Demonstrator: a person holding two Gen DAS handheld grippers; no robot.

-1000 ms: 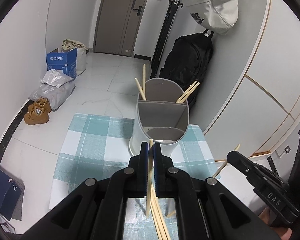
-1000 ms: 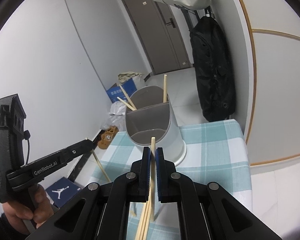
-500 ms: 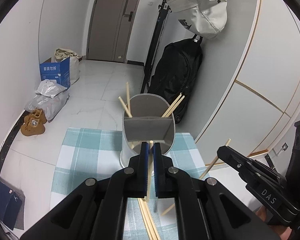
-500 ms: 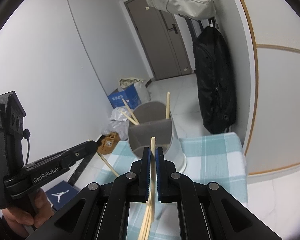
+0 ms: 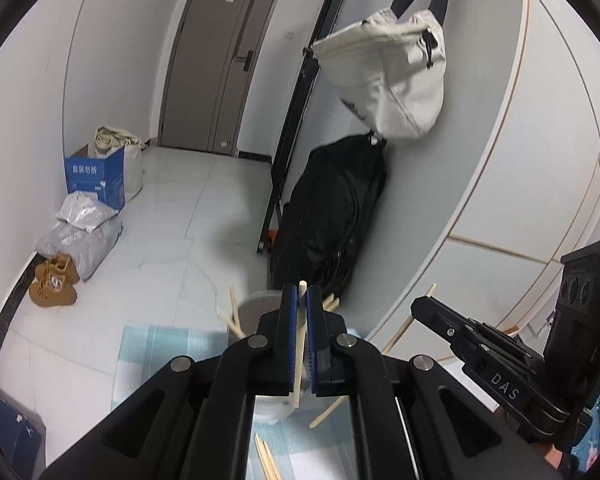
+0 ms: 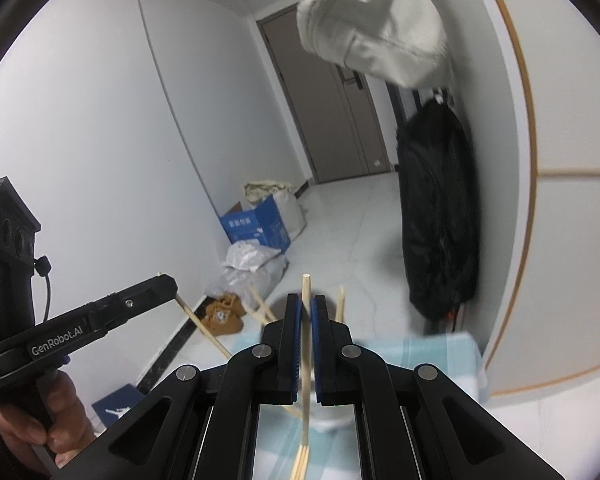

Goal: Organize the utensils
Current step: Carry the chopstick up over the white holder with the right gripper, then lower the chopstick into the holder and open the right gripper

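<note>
My left gripper [image 5: 299, 300] is shut on a single wooden chopstick [image 5: 298, 360], whose tip pokes up between the blue pads. The grey-and-white utensil holder [image 5: 256, 310] sits low behind the jaws, with several chopsticks [image 5: 234, 314] leaning in it. My right gripper [image 6: 306, 308] is likewise shut on one chopstick [image 6: 306, 360], above the same holder [image 6: 328, 416]. Each gripper shows in the other's view, the right gripper [image 5: 418, 306] and the left gripper [image 6: 168, 282], each with its stick slanting down. Loose chopsticks [image 5: 266, 460] lie on the checked cloth [image 5: 148, 348].
A black backpack [image 5: 332, 216] leans against the wall beyond the table and a pale bag [image 5: 388, 76] hangs above it. On the floor at the left are a blue box [image 5: 96, 178], grey parcels [image 5: 80, 228] and brown shoes [image 5: 54, 284]. A hand [image 6: 60, 412] grips the left handle.
Both grippers have risen with their chopsticks still clamped. The holder has sunk in both views and is now largely hidden behind the jaws.
</note>
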